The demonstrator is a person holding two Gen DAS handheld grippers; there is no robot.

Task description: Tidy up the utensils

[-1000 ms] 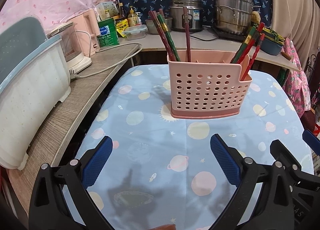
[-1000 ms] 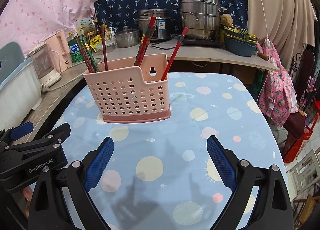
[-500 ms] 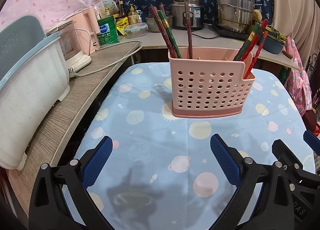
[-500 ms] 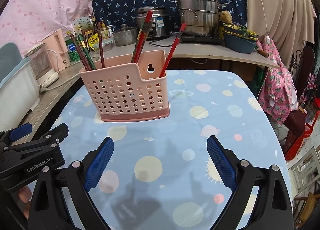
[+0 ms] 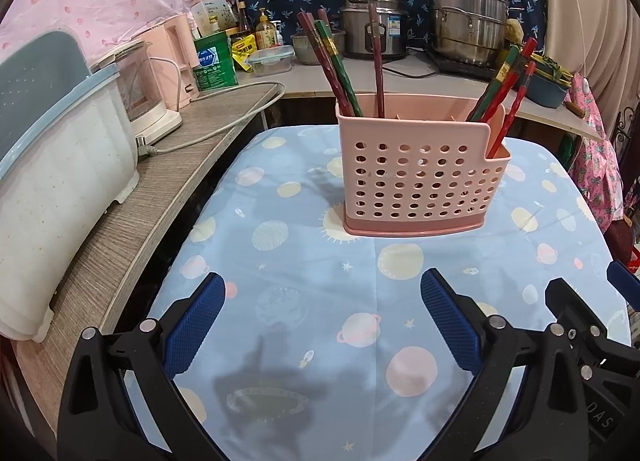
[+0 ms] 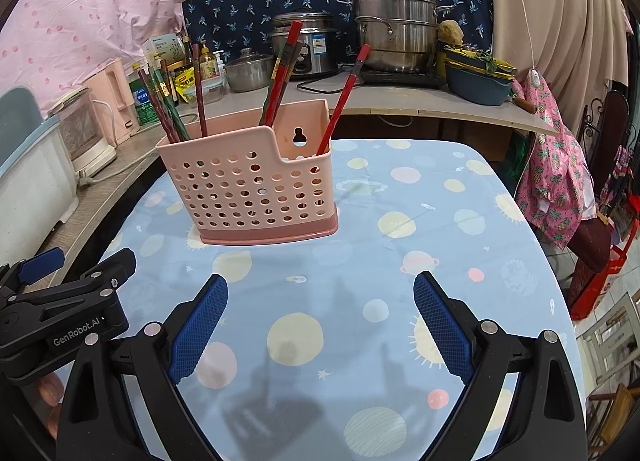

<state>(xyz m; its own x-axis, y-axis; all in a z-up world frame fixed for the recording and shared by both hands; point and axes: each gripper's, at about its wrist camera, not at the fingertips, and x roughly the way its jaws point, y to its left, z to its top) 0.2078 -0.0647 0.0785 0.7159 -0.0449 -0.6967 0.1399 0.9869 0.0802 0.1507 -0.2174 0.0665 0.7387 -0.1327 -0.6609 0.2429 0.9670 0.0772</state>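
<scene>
A pink perforated utensil holder (image 5: 416, 177) stands upright on the blue planet-print tablecloth (image 5: 320, 261); it also shows in the right wrist view (image 6: 256, 189). Several red and green chopsticks (image 5: 340, 65) lean in its left end and several more chopsticks (image 5: 504, 89) in its right end. One red chopstick (image 6: 344, 97) leans in the low right compartment. My left gripper (image 5: 322, 317) is open and empty, in front of the holder. My right gripper (image 6: 320, 317) is open and empty, beside the left one.
A wooden side counter (image 5: 168, 181) on the left carries a white and blue bin (image 5: 52, 165), a kettle (image 5: 148, 93) and a cable (image 5: 224, 117). A back counter holds steel pots (image 5: 468, 33), a rice cooker and bottles. Pink clothing (image 6: 556, 165) hangs off the table's right.
Both grippers have drawn slightly back and shifted, so the holder sits a little farther off. Both stay open and empty. The holder and chopsticks have not moved.
</scene>
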